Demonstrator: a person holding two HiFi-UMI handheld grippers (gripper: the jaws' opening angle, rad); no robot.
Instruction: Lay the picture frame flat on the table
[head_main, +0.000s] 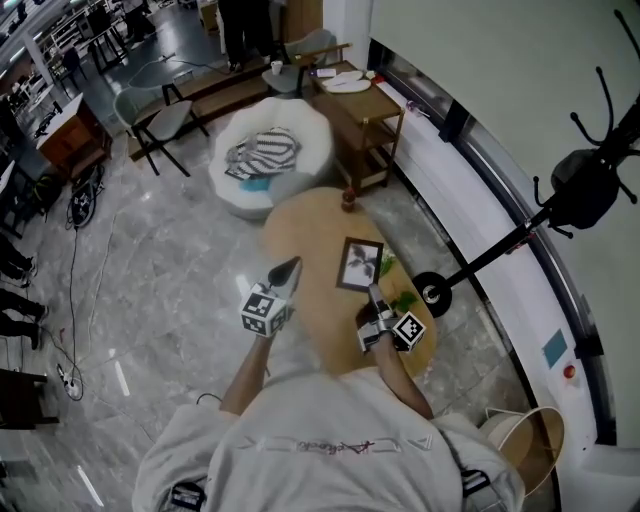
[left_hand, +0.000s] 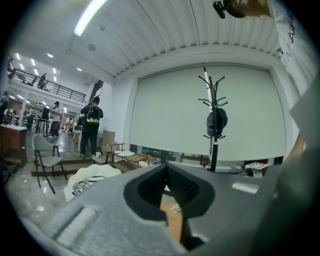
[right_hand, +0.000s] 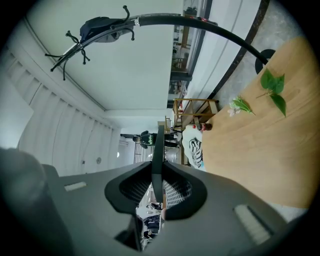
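The picture frame (head_main: 360, 263) is dark, with a black-and-white photo facing up, over the oval wooden table (head_main: 305, 225). My right gripper (head_main: 374, 295) is shut on its near edge. In the right gripper view the frame (right_hand: 159, 145) runs edge-on between the pads of that gripper (right_hand: 158, 167). Whether the frame touches the tabletop I cannot tell. My left gripper (head_main: 287, 270) hovers over the table's left side, apart from the frame. In the left gripper view its jaws (left_hand: 166, 166) meet at the tips with nothing between them.
A green leafy sprig (head_main: 400, 298) lies right of the frame, and a small reddish jar (head_main: 348, 199) stands at the table's far end. A coat stand's base (head_main: 433, 293) sits beside the table on the right. Beyond are a white pouf (head_main: 272, 160) and a wooden cart (head_main: 362, 115).
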